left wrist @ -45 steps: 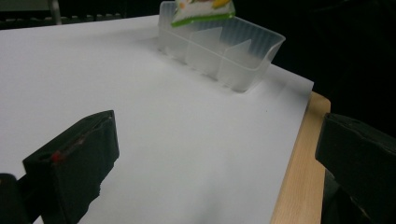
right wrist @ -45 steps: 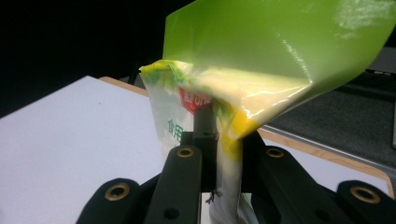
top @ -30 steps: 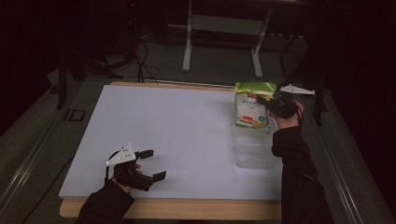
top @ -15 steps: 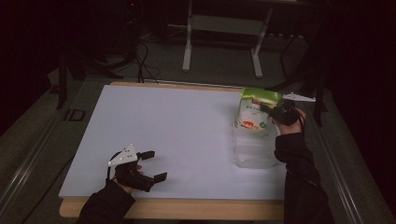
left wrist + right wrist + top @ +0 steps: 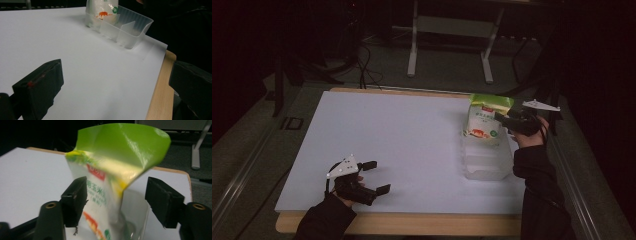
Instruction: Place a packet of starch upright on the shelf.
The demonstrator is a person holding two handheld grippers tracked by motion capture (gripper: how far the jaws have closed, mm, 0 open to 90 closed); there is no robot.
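The table is lying mostly bare, its white sheet running to the wooden near edge, with wide room left of centre. A clear bin is sitting near the right edge. The bag is standing upright in the bin's far end. The right gripper has just been opening; the bag is standing loose between its spread jaws. The left gripper is resting released at the near-left corner, well apart.
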